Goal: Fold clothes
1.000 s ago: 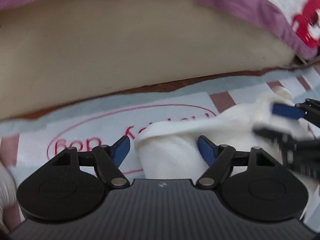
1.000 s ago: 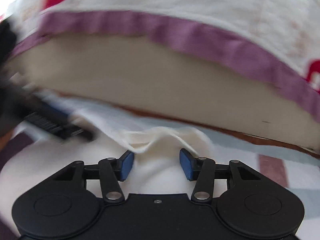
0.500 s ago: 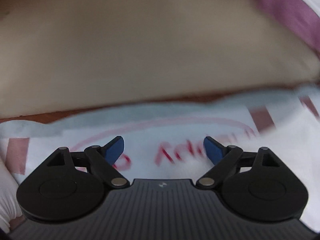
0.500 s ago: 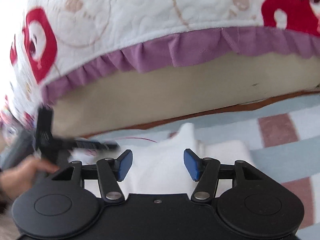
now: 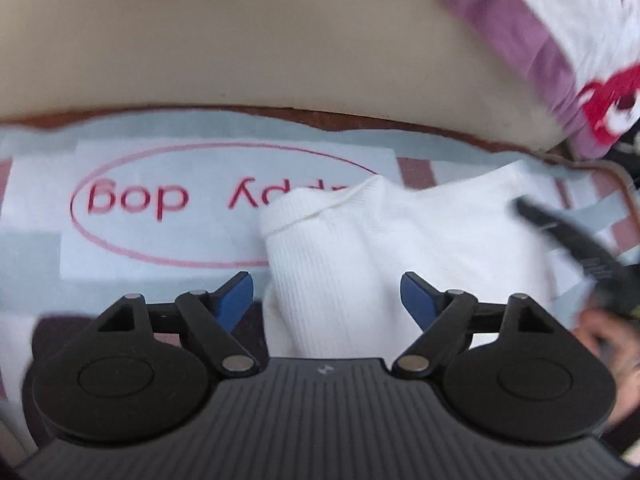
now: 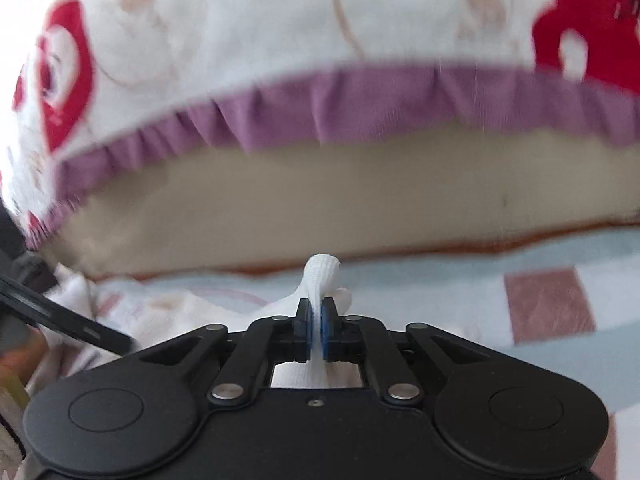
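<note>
Right tongs (image 6: 316,330) now shut — garment (image 6: 320,276) between.

Place: a home, a bedroom by the look of it.
Bedding: a quilted white cover (image 6: 248,20) with red prints and a purple frill (image 6: 360,100) is seen draped over a beige mattress (image 5: 240,40).
Floor: a checked mat (image 5: 36,152) printed with "dog" is laid alongside.

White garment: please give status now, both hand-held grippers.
Right hand-held gripper shut on white garment. Left hand-held gripper closing, astride the garment, pads not pressing. Nothing in the way.
</note>
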`<state>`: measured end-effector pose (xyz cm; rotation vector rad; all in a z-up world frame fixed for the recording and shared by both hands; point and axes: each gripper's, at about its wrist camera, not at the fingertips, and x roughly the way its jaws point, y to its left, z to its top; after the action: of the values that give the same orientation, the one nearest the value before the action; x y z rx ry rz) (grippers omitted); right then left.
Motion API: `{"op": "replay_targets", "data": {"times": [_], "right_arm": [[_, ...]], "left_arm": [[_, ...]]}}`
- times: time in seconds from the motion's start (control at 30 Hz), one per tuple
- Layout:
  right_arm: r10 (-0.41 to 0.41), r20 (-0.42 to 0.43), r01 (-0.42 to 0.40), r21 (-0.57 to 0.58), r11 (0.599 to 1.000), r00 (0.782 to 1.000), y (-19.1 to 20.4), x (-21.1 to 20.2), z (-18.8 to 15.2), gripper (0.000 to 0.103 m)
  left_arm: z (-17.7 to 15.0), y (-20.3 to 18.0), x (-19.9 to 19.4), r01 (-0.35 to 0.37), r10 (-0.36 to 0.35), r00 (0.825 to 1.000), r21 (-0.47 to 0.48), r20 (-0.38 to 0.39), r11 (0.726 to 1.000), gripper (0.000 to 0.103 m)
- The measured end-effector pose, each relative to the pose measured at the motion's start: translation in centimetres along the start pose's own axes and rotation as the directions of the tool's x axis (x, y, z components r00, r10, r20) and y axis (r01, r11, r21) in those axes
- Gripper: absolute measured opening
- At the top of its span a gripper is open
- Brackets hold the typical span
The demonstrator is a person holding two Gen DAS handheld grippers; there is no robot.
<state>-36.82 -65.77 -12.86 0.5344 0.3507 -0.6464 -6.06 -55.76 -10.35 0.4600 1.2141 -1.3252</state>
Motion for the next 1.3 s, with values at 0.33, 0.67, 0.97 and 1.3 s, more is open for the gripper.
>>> {"op": "replay_targets", "data": {"times": [0.33, 0.67, 0.97, 1.3], "right_arm": [[-0.176, -0.122, 0.181, 0.036, 0.983, 0.977, -0.3, 2.4, -0.9, 0.003], [-0.353, -0.044, 0.334, -0.237, 0.912, 0.934, 6.0, 0.4, -1.3, 0.047], [0.008, -0.144, -0.046, -0.264, 0.963, 0.99, 17.6, -1.6, -3.1, 0.048], [-0.082, -0.483, -0.009, -0.182, 0.983, 0.872, 16.8, -1.6, -0.9, 0.047]], "left_arm": [[0.5, 1.2, -0.8, -0.01, 0.01, 0.996, 0.002, 0.09, 1.0, 0.026], [2.8, 2.8, 1.2, -0.014, 0.021, 0.984, -0.038, 0.179, 0.999, 0.0], [2.3, 2.0, -2.4, -0.11, 0.101, 0.987, 0.066, 0.127, 0.992, 0.005], [-2.5, 0.4, -9.9, -0.113, 0.113, 0.993, 0.009, -0.025, 0.994, 0.028]]}}
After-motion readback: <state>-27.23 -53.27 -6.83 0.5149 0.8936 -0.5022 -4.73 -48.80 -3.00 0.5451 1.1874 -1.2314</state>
